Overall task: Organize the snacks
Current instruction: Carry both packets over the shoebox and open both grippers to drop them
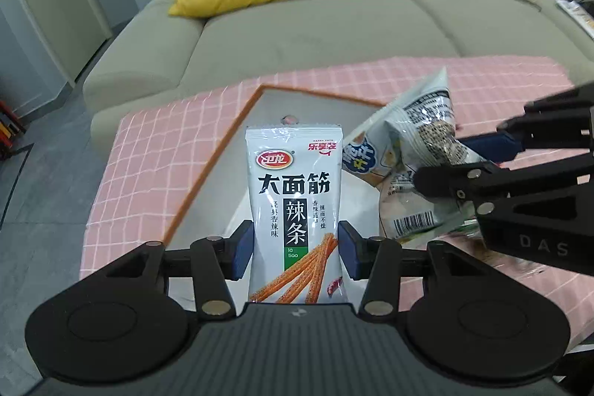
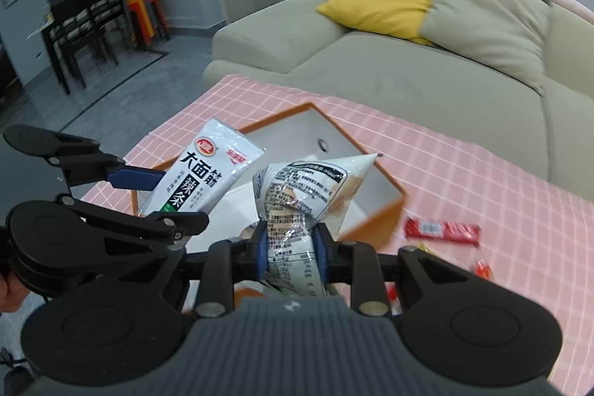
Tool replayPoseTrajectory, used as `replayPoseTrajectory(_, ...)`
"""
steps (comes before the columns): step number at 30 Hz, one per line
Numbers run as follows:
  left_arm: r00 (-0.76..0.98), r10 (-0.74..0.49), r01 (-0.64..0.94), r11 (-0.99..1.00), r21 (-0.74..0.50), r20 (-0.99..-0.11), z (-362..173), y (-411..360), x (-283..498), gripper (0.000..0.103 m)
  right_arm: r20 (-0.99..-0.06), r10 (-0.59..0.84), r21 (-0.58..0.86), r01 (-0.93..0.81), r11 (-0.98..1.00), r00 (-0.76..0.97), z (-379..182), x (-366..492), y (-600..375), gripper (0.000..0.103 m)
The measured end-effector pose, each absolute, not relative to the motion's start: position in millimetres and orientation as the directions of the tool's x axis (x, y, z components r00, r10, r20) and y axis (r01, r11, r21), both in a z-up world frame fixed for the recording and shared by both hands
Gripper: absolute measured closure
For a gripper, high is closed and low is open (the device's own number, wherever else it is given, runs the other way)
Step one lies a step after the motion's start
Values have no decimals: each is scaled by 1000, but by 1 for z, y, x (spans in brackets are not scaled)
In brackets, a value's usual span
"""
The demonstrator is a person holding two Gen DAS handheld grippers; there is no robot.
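Both tongs grip snacks: left gripper [image 1: 296, 249] clamps an upright white latiao packet [image 1: 295, 210], right gripper [image 2: 290, 253] a crinkled grey bag [image 2: 304, 195], orange-rimmed white tray [image 1: 219, 154] below at twelve o'clock.

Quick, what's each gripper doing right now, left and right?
Left gripper: shut on the latiao packet, held over the tray.
Right gripper: shut on the crinkled snack bag, also over the tray.

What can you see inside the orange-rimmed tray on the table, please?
The tray shows a bare white floor with a small round mark near its far corner. Its near part is hidden by the latiao packet in the left gripper and the crinkled snack bag in the right gripper.
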State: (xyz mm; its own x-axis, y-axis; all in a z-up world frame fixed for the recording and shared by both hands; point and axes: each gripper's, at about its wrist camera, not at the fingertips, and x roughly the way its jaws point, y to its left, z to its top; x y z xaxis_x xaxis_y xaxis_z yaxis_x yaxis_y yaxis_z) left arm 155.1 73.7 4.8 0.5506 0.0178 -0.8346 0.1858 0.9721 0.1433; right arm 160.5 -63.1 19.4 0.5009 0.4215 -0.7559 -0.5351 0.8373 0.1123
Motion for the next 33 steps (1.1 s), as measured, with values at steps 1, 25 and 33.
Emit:
replayPoseTrajectory(1,541,26,186,971,150,-840,1,77,159,49,-765,418,104,-548,830,489,15,168,-54,81)
replayPoseTrajectory(25,268,113,279,941,189,-957,-105,107,211,48,-943,294,123,-659,742,155,-96,250,28,81)
replayPoseTrajectory(33,272,110,282,941,189,-956,-103,110,211,41,-942,288,112,-646,755,172,-95,248,29,68)
